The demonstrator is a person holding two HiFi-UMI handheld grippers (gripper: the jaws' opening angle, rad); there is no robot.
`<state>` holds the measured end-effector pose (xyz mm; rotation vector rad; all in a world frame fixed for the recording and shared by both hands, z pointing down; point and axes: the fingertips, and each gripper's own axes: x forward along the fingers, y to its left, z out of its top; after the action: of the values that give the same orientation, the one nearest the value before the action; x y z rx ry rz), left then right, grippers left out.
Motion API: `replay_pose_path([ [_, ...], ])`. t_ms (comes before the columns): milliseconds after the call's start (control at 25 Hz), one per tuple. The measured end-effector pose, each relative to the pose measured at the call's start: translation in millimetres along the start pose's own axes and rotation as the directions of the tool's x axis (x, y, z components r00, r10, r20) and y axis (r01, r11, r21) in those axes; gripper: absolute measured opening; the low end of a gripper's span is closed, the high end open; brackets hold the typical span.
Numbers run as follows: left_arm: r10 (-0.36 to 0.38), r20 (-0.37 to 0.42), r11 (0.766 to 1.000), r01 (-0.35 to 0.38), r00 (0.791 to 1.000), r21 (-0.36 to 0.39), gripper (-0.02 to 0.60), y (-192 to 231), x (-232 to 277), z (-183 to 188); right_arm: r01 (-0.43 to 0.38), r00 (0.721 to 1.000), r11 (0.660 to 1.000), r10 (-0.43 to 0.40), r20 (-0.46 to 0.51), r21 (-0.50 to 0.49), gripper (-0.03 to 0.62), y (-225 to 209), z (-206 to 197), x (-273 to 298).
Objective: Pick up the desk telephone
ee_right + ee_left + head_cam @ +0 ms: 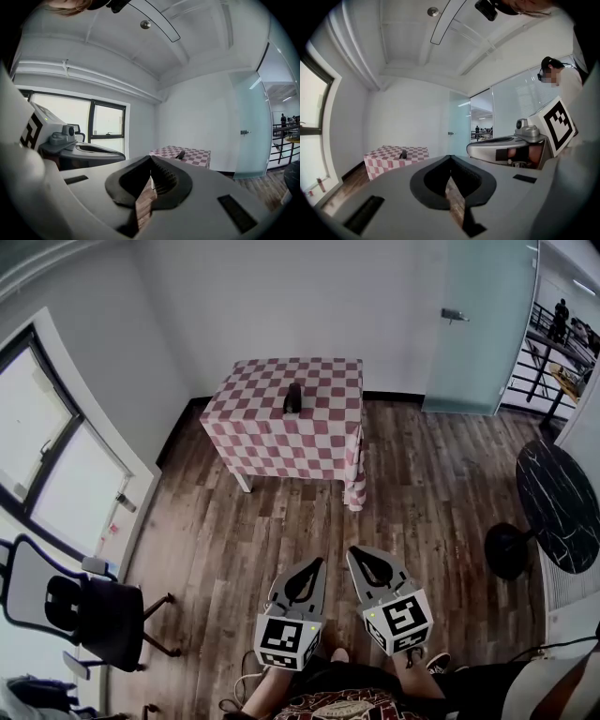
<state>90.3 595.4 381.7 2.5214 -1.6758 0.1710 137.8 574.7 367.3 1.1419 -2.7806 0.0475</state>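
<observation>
Got just one phone (293, 397) here, sat near the middle of the checked tabletop (330, 388), a bit toward the far edge, well apart from and ahead of both pairs of jaws. Counting two grippers, left gripper (314, 562) and right gripper (356, 551), side by side above the wood floor (281, 531), each with jaws closed tip to tip on nothing. Also spotted one office chair (84, 606) and one round black table (558, 502).

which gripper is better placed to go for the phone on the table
Left, marginally. Both are shut, empty and far from the table; the phone sits nearly straight ahead of the left gripper, with the right gripper further aside.
</observation>
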Motion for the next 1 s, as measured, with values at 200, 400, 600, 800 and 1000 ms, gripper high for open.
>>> replay_pose_path([
  [200, 0.005, -0.004, 1.000, -0.005, 1.000, -0.022, 0.008, 22, 20, -2, 0.017, 1.000, 1.000, -0.017, 0.000, -0.001, 0.018, -19, 2, 22],
  [400, -0.014, -0.016, 0.999, 0.013, 1.000, -0.043, 0.008, 54, 56, -9, 0.046, 0.999, 0.999, -0.046, -0.010, -0.005, 0.018, -44, 3, 62],
  [600, -0.029, -0.031, 0.999, 0.028, 0.999, -0.036, 0.008, 102, 91, -6, 0.085, 0.996, 0.996, -0.086, -0.011, -0.021, 0.018, -69, 15, 108],
  [800, -0.025, -0.011, 0.999, 0.024, 1.000, -0.033, 0.008, 148, 117, 6, 0.128, 0.992, 0.992, -0.128, -0.007, -0.003, 0.018, -90, 22, 150],
  [1000, -0.042, -0.014, 0.999, 0.042, 0.999, -0.034, 0.008, 184, 138, 8, 0.146, 0.989, 0.989, -0.146, -0.016, 0.006, 0.018, -95, 21, 187],
])
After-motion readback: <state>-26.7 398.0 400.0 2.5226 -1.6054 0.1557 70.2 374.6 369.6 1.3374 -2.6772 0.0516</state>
